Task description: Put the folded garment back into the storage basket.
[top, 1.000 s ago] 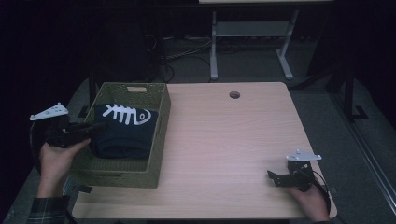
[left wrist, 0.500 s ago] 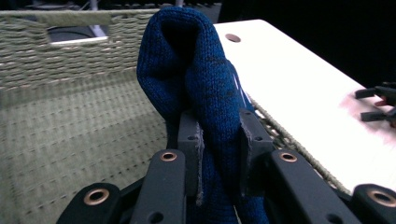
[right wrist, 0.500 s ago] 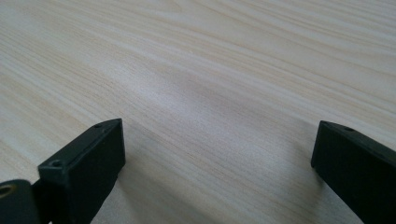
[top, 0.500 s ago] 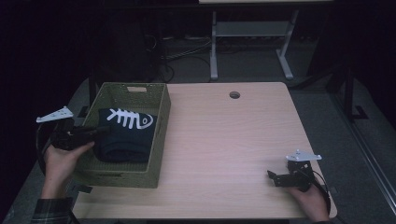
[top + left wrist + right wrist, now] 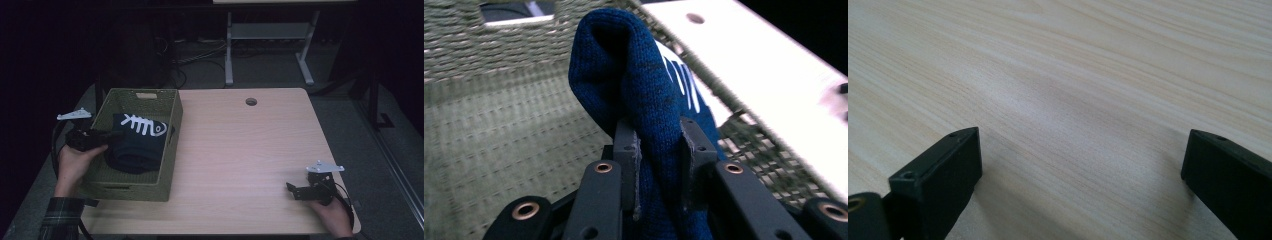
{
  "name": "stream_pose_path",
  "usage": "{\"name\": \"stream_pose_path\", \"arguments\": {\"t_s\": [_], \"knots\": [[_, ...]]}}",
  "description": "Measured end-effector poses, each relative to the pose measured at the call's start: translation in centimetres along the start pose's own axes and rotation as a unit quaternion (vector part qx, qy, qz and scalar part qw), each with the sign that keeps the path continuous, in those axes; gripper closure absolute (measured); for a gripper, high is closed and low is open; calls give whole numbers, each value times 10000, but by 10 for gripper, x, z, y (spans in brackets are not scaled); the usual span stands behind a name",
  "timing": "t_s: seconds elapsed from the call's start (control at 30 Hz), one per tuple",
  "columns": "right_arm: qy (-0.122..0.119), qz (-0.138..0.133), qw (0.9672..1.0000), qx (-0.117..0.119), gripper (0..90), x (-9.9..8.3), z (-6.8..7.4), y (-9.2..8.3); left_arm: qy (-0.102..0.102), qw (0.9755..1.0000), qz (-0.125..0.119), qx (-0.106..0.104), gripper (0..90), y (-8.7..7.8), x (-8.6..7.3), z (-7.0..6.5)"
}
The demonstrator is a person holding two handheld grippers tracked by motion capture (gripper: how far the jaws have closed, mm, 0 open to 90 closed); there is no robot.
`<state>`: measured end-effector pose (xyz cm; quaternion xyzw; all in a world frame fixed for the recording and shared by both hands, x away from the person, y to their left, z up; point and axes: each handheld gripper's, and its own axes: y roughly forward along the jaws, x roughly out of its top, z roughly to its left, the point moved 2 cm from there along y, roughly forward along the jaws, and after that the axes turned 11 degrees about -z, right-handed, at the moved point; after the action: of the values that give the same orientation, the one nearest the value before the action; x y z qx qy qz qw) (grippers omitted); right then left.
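A folded dark blue knit garment [image 5: 136, 142] with a white fish-skeleton print lies inside the green woven basket [image 5: 170, 150] on the table's left side. My left gripper [image 5: 112, 134] reaches in over the basket's left wall and is shut on a fold of the garment [image 5: 644, 90], which bulges up between the two pads. My right gripper [image 5: 292, 190] rests near the table's front right corner, held by a hand, its jaws open wide over bare wood [image 5: 1073, 100] with nothing between them.
The light wooden table [image 5: 240, 150] has a round cable hole [image 5: 251, 101] near its far edge. Beyond the table stand a white metal frame [image 5: 270, 50] and cables on the dark floor.
My left gripper has carried the garment down and back into the basket, so the fish print now sits lower and flatter. The right gripper has stayed still.
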<state>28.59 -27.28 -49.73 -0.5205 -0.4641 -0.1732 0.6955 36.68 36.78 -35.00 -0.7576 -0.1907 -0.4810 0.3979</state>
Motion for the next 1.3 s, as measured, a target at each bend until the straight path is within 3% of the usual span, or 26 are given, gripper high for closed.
{"name": "stream_pose_path", "arguments": {"t_s": [0.1,0.23,0.43,0.77,0.8,0.87,1.1,1.3], "knots": [[0,0,10000,0,25,0,0,0,21,9999,106,69,722,3,-3,5],[0,-1,10000,0,25,0,0,0,-14,9991,274,333,700,9,-12,17],[-3,-2,10000,1,25,0,0,0,43,9977,386,559,656,12,-19,24],[0,-1,10000,0,25,0,0,0,202,9925,533,1083,511,14,-22,32],[1,0,10000,0,25,0,0,0,208,9907,546,1230,469,12,-21,33],[-1,-1,10000,0,25,0,0,0,241,9893,559,1326,442,10,-21,34],[1,1,10000,0,25,0,0,0,271,9905,318,1307,338,2,-14,27],[-4,-3,10000,1,25,0,0,0,336,9930,170,1121,268,5,-8,9]]}}
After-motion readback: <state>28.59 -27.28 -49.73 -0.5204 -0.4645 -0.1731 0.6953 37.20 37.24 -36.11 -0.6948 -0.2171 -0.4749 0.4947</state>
